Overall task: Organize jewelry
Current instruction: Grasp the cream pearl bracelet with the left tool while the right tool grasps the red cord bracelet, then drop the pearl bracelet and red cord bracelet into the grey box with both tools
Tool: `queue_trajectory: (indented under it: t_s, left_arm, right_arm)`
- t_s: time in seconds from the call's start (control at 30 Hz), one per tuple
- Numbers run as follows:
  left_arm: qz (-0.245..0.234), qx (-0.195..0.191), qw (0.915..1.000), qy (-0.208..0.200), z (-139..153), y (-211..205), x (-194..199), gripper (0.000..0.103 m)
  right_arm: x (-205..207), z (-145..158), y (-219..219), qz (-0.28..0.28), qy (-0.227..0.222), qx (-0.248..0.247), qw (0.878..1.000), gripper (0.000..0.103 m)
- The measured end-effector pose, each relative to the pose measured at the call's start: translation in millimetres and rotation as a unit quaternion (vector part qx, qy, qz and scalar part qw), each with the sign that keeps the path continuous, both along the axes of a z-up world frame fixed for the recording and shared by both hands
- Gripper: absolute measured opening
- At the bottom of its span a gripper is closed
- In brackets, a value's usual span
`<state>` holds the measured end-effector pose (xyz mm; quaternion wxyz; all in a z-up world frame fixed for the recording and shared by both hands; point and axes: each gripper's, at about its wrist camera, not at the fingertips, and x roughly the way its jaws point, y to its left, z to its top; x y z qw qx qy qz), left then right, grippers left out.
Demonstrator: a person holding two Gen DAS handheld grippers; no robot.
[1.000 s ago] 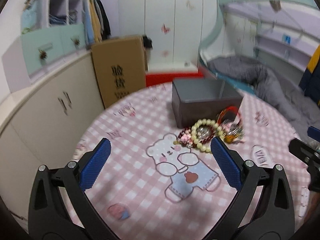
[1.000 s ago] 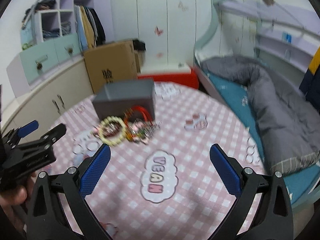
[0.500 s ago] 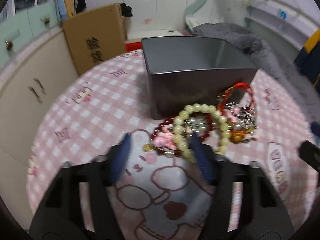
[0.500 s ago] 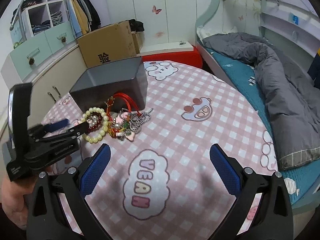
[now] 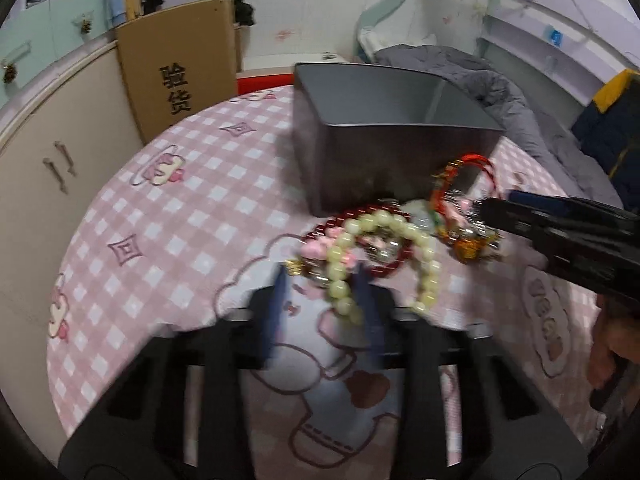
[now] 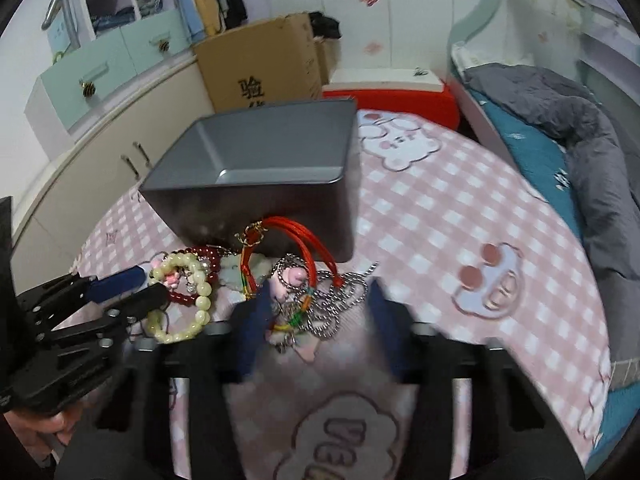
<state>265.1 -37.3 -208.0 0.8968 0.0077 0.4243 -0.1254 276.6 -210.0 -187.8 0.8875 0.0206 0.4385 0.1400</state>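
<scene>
**Both grippers close in on the jewelry pile beside the grey box**

A tangle of jewelry lies on the desk [image 5: 168, 216], which is covered with a pink checked cloth printed with cartoon bears. The pile sits right in front of the near wall of an open grey box [image 5: 384, 148], touching or nearly touching it; the box's inside looks bare from the right wrist view.

The left gripper [image 5: 324, 300] comes at the near left edge of the pile. Its blue fingers [image 5: 276, 312] have just been closing and now stand narrow, one on each side of the lower strand of the pale green bead bracelet [image 5: 344, 280]. The blur hides whether the pads actually press on the beads, so I cannot tell if the bracelet is gripped. A dark red bead bracelet [image 5: 384, 270] lies under and behind the green one, with small pink charms between them.

The right gripper [image 6: 320, 312] works the right side of the pile. Its fingers [image 6: 256, 320] have also just been closing, and they bracket the silver chain [image 6: 340, 300] and a pink charm, with a gap still showing on the right side; whether the chain is pinched is not clear. The red cord bracelet [image 6: 304, 240] arches up just behind, leaning against the box.

Beyond the desk stand a cardboard carton [image 6: 264, 64], pale cupboards and a bed with grey bedding [image 6: 560, 96].
</scene>
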Motion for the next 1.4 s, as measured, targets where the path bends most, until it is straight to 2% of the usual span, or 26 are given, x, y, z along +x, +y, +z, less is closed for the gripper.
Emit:
queue_trajectory:
  t_s: [0.03,0.07,0.17,0.33,0.53,0.73,0.93,1.1,1.17,1.27,1.3,1.33,1.37,1.4]
  left_arm:
    - [-0.004,0.003,1.0,-0.004,0.2,-1.0,-3.9,0.011]
    - [-0.008,0.003,0.9999,-0.006,0.9,-0.7,-6.8,0.009]
    - [-0.011,-0.016,0.9997,-0.017,8.4,8.2,-17.5,0.009]
    - [-0.014,-0.027,0.9989,-0.035,26.0,21.6,-31.5,0.009]
    - [-0.013,-0.049,0.9958,-0.076,64.6,34.5,-39.9,0.009]
    - [-0.024,-0.071,0.9898,-0.121,105.7,40.4,-32.7,0.009]
    - [-0.041,-0.085,0.9821,-0.163,145.2,28.9,-10.7,0.009]
    - [-0.053,-0.1,0.9816,-0.154,154.4,12.6,24.6,0.009]
    - [-0.05,-0.105,0.9841,-0.134,148.0,5.8,44.1,0.01]
    - [-0.04,-0.101,0.989,-0.101,133.6,-1.1,66.3,0.011]
    - [-0.035,-0.101,0.9902,-0.089,129.4,-0.5,71.9,0.019]
    - [-0.023,-0.097,0.9921,-0.075,124.4,-0.1,77.1,0.054]
    - [-0.01,-0.091,0.9935,-0.068,120.7,2.8,78.7,0.078]
    - [0.018,-0.081,0.9936,-0.077,120.7,7.2,77.1,0.097]
  right_arm:
    - [1.5,-2.8,2.2,0.009,0.007,0.0,1.0,0.009]
    - [-0.2,-1.1,2.5,0.013,0.002,0.006,1.0,0.002]
    - [-13.2,14.5,-2.3,0.013,-0.026,0.019,0.999,0.002]
    - [-29.3,43.2,-16.5,0.02,-0.053,0.042,0.998,0.002]
    - [-39.3,81.3,-22.9,0.032,-0.088,0.056,0.994,0.002]
    - [-32.5,111.4,-13.5,0.038,-0.118,0.048,0.991,0.002]
    - [-7.2,133.4,-5.2,0.036,-0.14,0.033,0.989,0.002]
    - [27.7,129.1,4.0,0.029,-0.123,0.013,0.992,0.002]
    - [41.8,119.4,6.4,0.027,-0.106,0.01,0.994,0.003]
    - [58.3,102.0,6.9,0.022,-0.076,0.007,0.997,0.008]
    - [64.4,93.9,5.1,0.019,-0.063,0.011,0.998,0.021]
    - [65.5,92.1,4.9,0.017,-0.058,0.013,0.998,0.029]
    - [66.3,89.4,2.0,0.008,-0.054,0.018,0.998,0.053]
    - [64.6,89.1,-2.5,-0.001,-0.056,0.022,0.998,0.073]
